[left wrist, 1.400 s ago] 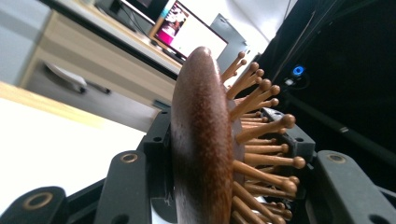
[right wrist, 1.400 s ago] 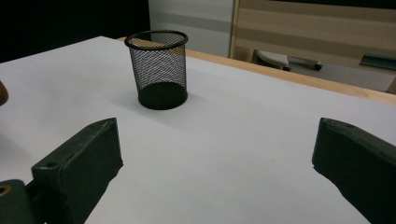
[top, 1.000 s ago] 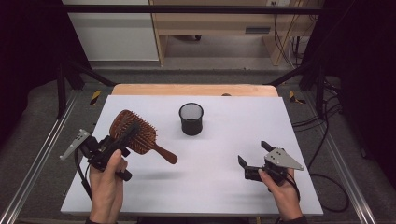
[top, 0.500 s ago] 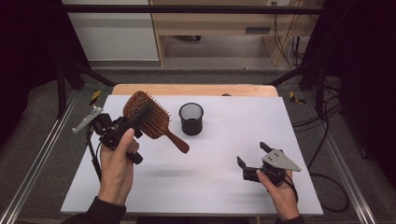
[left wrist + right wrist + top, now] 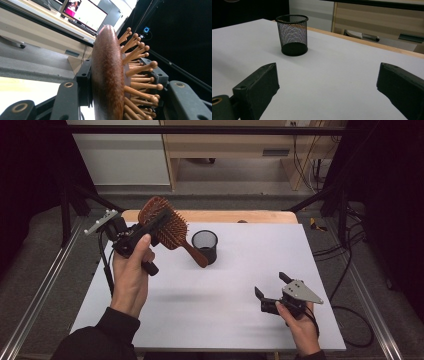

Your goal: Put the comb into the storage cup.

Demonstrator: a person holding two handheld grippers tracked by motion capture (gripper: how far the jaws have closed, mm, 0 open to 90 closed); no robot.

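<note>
Left gripper (image 5: 150,227) clamps the wooden hairbrush (image 5: 167,226) by its head, raised just left of the mesh cup (image 5: 205,246); right gripper (image 5: 272,287) rests wide open, empty, nearer the person.

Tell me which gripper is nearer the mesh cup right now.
Left. The left gripper, shut on the wooden hairbrush, is held up just left of the mesh cup, the brush handle reaching its rim. The right gripper sits open, low toward the table's near right.

hairbrush (image 5: 167,227) above table (image 5: 225,295), left of cup (image 5: 205,246)
</note>
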